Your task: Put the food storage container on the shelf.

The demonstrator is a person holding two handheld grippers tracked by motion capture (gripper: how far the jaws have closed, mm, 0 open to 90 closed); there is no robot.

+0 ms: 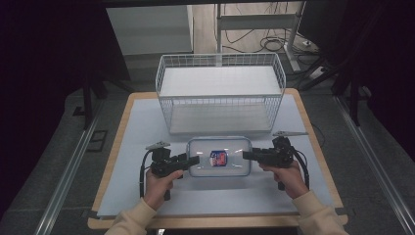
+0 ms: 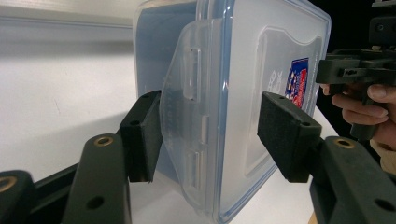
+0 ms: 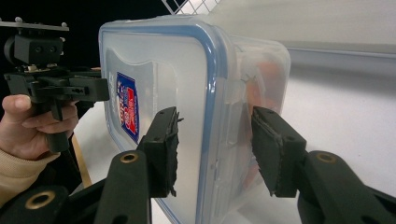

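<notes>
A clear plastic box [image 1: 220, 157] with a blue-rimmed lid and a red and blue label lies on the white mat between my two grippers. My left gripper [image 1: 195, 160] is at its left end. In the left gripper view, the gripper [image 2: 210, 135] is shut on the box [image 2: 243, 70], one pad on the side clip and the other on the lid. My right gripper [image 1: 246, 155] straddles the right end. In its own view, the right gripper [image 3: 215, 140] has a pad on each side of the box [image 3: 187, 70], with a thin gap at the lid. Something orange [image 3: 266, 79] shows through the wall.
A white wire basket [image 1: 220, 105] stands just behind the box, its open top facing up. The white mat [image 1: 142, 127] covers a wooden table whose edges run close on both sides. A dark floor with rails and cables surrounds the table.
</notes>
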